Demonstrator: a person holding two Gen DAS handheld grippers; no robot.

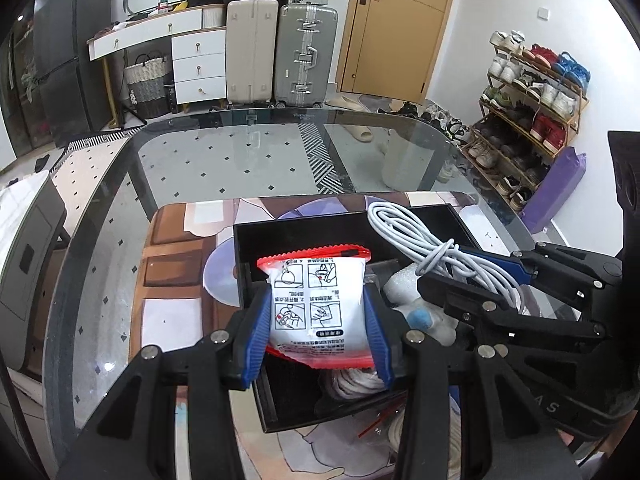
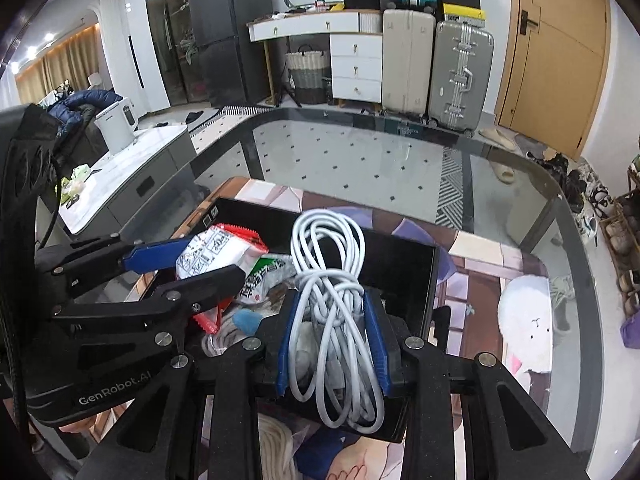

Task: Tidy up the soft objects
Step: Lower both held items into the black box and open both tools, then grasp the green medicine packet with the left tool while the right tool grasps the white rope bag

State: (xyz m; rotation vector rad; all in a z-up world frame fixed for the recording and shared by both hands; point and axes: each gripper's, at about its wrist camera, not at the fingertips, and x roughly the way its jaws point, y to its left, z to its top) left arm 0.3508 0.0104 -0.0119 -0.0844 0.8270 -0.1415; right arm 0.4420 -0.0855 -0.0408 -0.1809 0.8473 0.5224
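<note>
Left gripper (image 1: 318, 312) clamped on white packet (image 1: 318, 300), right gripper (image 2: 332, 340) on cable bundle (image 2: 332, 300), above black box (image 1: 300, 236)

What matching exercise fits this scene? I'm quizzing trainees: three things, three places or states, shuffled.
Things:
1. sachet
2. white cable bundle
3. white plush toy

Places:
A. lying on the mat, outside the black box
B. clamped in the right gripper
C. clamped in the left gripper

Pairs: 1-C, 2-B, 3-A
</note>
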